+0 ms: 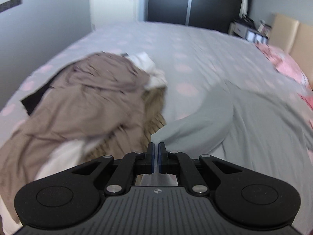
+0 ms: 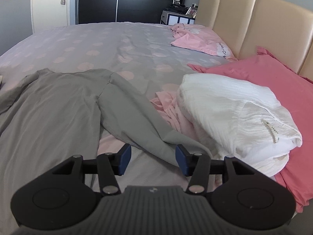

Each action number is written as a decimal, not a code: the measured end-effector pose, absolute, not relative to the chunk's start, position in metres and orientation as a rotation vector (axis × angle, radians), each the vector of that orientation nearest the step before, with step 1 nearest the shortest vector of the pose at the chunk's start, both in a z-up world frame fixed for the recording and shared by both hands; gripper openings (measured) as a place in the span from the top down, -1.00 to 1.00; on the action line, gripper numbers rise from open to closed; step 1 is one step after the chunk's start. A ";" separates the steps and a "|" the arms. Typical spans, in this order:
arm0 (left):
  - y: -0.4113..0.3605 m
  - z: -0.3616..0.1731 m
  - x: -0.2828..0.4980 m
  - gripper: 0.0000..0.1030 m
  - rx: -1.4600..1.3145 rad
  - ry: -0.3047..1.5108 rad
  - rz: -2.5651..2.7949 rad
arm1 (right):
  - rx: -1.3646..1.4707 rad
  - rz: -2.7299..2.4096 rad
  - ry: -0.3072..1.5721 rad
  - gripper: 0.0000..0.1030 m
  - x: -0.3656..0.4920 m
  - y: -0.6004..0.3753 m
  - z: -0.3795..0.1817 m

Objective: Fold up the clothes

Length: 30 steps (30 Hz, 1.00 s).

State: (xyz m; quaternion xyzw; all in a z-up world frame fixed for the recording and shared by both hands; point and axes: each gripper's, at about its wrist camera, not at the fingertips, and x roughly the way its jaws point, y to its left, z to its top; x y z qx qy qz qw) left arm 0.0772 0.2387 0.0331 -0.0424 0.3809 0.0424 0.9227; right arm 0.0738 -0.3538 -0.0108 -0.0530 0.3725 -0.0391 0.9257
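Note:
A grey garment (image 2: pixel 58 105) lies spread on the bed, its sleeve (image 2: pixel 133 113) folded across toward the right. In the left wrist view my left gripper (image 1: pixel 156 148) is shut on a corner of this grey garment (image 1: pixel 225 117), and the cloth is drawn up to the pads in a taut fold. My right gripper (image 2: pixel 152 156) stands open just above the sleeve's end, its blue pads (image 2: pixel 125 156) apart with cloth lying below and between them, not pressed.
A heap of beige and white clothes (image 1: pixel 82 101) lies left of the grey garment. A white folded cloth (image 2: pixel 234 117) and pale pink clothing (image 2: pixel 172 113) sit on a pink pillow (image 2: pixel 273 82) at right. The padded headboard (image 2: pixel 254 19) and a dark wardrobe (image 2: pixel 127 2) stand behind the spotted bedcover (image 2: pixel 97 45).

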 end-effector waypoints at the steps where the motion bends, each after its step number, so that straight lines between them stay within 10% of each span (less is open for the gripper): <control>1: 0.247 0.037 0.080 0.97 -0.092 0.770 0.107 | -0.117 -0.072 0.770 -0.05 0.074 -0.351 -0.013; 13: 0.286 0.030 0.122 0.92 -0.012 0.741 0.242 | -0.153 0.014 0.841 -0.08 0.075 -0.338 -0.026; 18: 0.261 0.034 0.103 0.10 0.088 0.694 0.228 | -0.087 0.103 0.917 -0.09 0.073 -0.337 -0.034; 30: 0.180 -0.012 0.052 0.12 0.037 1.060 -0.280 | -0.018 0.283 1.107 0.22 0.047 -0.327 -0.070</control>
